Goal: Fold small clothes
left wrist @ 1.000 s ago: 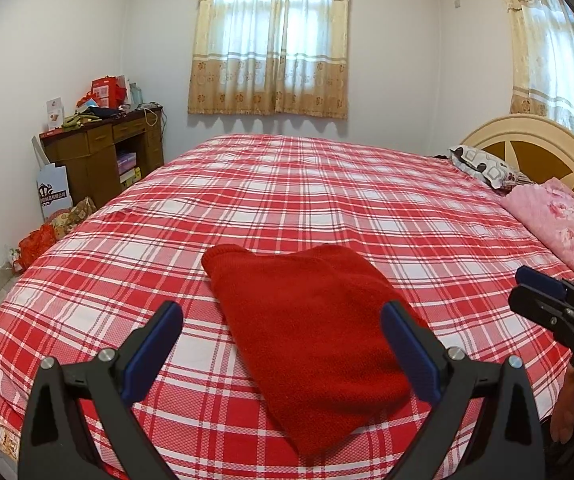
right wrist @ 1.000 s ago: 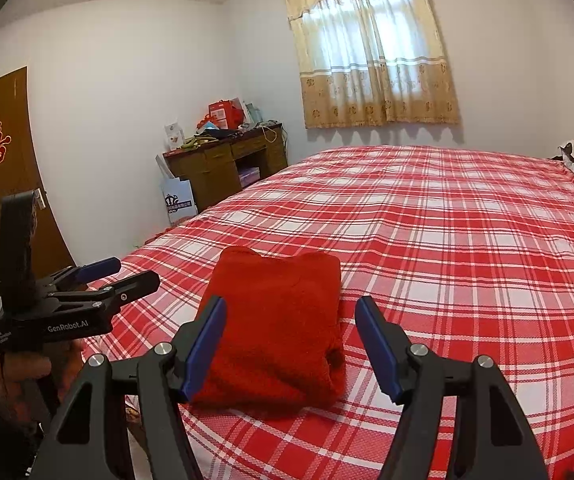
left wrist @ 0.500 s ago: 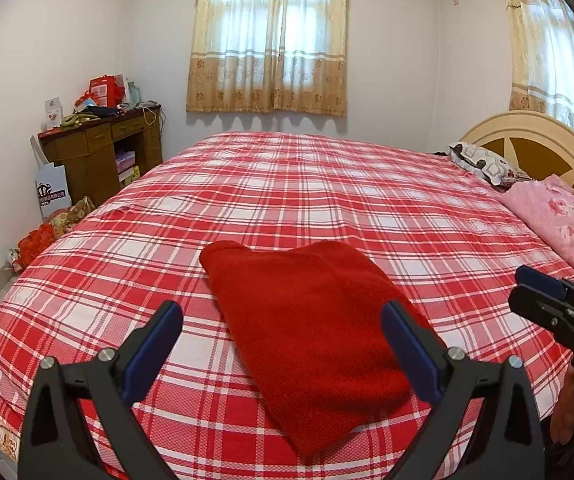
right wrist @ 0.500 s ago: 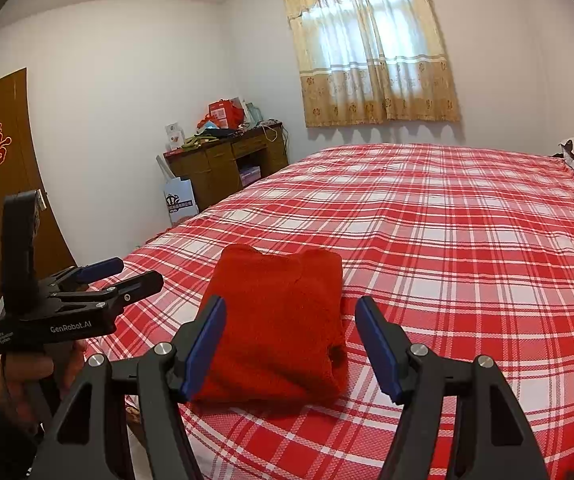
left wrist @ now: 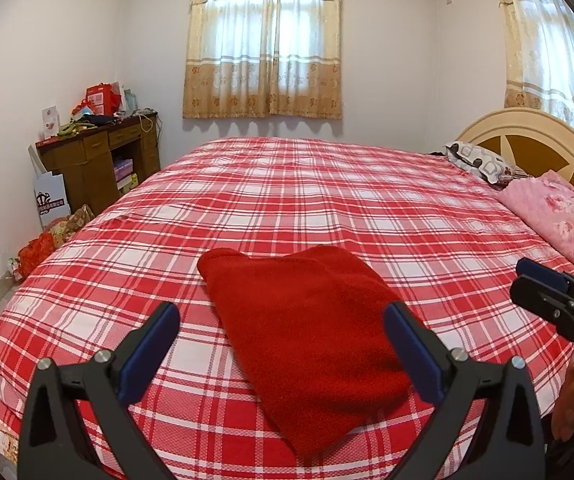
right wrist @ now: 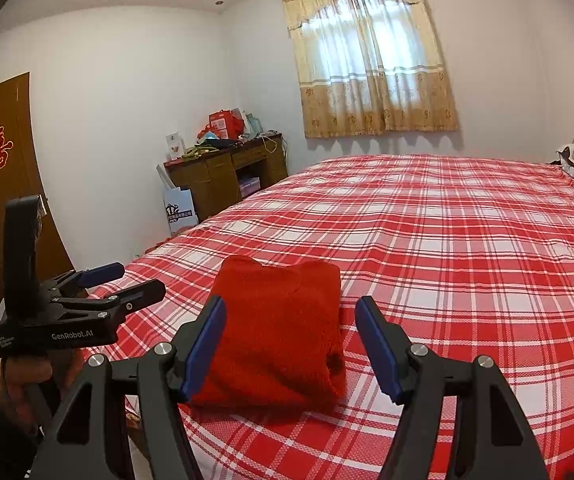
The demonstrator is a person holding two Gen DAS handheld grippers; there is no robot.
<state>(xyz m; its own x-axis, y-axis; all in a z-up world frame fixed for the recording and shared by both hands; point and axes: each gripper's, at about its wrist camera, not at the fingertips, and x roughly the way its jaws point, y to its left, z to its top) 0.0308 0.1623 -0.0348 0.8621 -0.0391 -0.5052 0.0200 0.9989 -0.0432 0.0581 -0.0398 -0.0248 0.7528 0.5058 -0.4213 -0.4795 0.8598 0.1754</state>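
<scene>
Red garment (left wrist: 307, 332) lies folded near the front edge of the plaid bed (left wrist: 327, 200). Left gripper (left wrist: 283, 340) and right gripper (right wrist: 291, 340) hover just short of it, jaws apart, nothing between them.

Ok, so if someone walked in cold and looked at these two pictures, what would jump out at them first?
Probably the folded red garment, lying flat near the front edge of the bed, whose red and white plaid cover fills most of both views. Next, the left gripper and right gripper, both open and empty, hang just short of the garment. Behind, a curtained window glows on the far wall.
</scene>
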